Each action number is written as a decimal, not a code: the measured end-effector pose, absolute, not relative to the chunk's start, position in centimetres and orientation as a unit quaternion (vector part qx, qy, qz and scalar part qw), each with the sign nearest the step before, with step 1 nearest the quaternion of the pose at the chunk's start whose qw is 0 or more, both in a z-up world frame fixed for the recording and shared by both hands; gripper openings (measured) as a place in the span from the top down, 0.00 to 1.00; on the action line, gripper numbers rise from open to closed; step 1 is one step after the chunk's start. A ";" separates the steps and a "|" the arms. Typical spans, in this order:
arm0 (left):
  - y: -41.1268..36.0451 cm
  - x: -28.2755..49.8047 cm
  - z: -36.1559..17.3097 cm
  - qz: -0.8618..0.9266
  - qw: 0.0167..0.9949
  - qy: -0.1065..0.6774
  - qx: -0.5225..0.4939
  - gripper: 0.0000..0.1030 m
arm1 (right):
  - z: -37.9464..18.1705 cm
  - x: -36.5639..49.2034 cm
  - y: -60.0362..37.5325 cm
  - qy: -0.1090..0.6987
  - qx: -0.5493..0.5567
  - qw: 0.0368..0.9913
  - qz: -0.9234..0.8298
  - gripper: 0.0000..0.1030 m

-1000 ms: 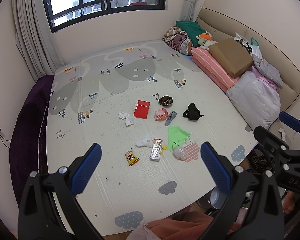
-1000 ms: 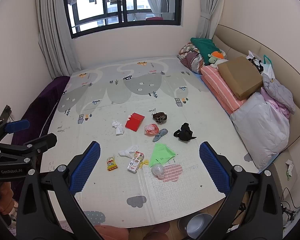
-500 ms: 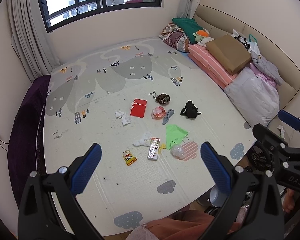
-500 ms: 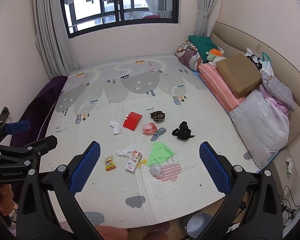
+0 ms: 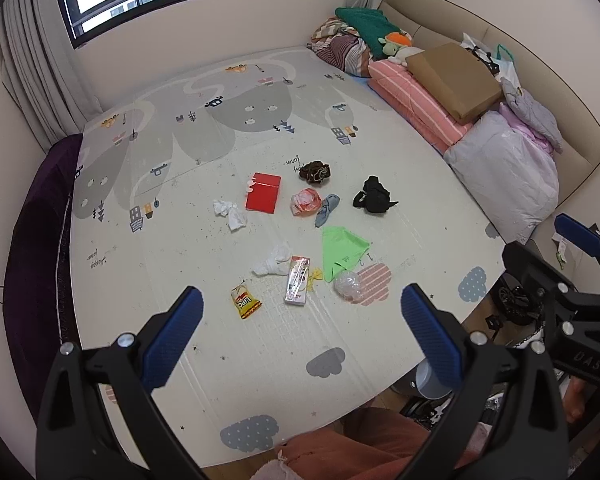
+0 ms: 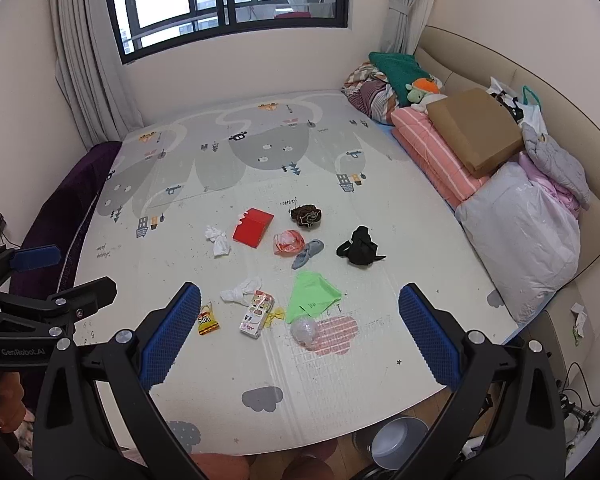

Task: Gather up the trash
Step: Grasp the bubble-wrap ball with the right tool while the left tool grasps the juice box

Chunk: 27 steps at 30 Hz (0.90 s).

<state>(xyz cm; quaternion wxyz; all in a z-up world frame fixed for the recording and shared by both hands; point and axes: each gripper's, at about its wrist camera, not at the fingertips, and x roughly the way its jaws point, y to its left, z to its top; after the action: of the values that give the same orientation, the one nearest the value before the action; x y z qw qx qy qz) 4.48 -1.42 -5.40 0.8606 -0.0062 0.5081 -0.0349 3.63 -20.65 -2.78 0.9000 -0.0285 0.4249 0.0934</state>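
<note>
Over the last second both cameras have eased forward and tipped down toward the litter around the flat red card envelope [image 5: 263, 198] on the printed foam play mat [image 5: 260, 352], while the left gripper [image 5: 300, 312] and right gripper [image 6: 299, 310] hang spread wide and empty, so collecting has not begun.

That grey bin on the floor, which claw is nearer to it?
The right claw, probably. The grey bin sits just below it at the mat's edge, while the left claw hovers further left, over the mat.
</note>
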 end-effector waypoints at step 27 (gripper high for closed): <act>-1.5 15.0 -39.1 -0.067 0.799 0.598 -0.012 0.04 | -40.9 15.6 -19.0 0.562 -0.037 0.823 0.076 0.23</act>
<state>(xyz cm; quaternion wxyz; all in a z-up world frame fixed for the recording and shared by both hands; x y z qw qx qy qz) 14.96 -1.46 -39.11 0.7986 -0.0118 0.5980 -0.0666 15.59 -19.00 -40.94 0.8231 -0.0373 0.5615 0.0762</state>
